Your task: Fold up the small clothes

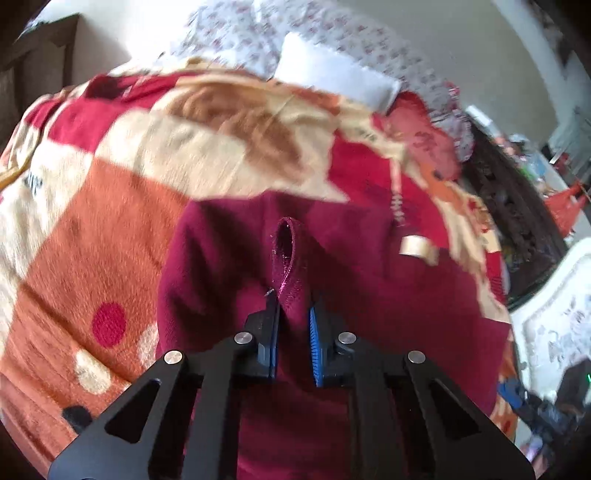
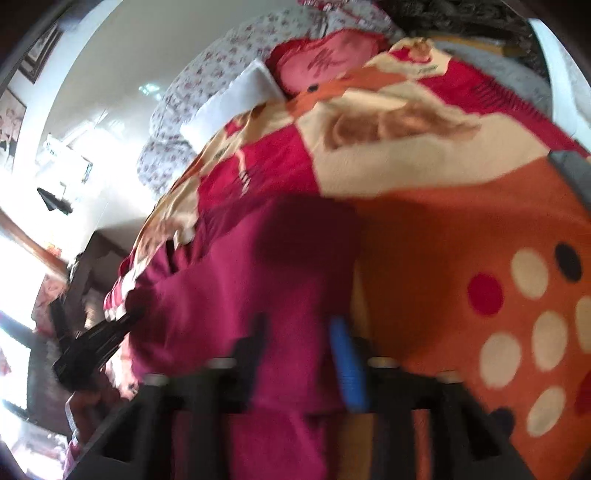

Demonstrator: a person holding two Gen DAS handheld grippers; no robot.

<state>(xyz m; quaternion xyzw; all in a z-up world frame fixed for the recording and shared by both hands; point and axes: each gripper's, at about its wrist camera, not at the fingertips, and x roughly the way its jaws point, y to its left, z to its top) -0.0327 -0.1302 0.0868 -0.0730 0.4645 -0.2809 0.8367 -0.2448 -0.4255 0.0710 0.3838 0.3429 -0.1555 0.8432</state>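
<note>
A dark maroon garment (image 1: 229,266) lies on a bed covered by a patterned red, orange and cream blanket (image 1: 110,206). My left gripper (image 1: 293,306) is shut on a raised fold of the maroon cloth, which loops up between its fingers. In the blurred right wrist view the same garment (image 2: 229,280) hangs between the fingers of my right gripper (image 2: 299,332), which is shut on it at the garment's right edge. The other gripper shows as a black shape (image 2: 92,350) at the left of that view.
A white pillow (image 1: 332,70) and a red heart cushion (image 1: 421,136) lie at the head of the bed beside a floral quilt (image 1: 236,33). Dark carved furniture (image 1: 517,214) and a white patterned cabinet (image 1: 557,317) stand to the right.
</note>
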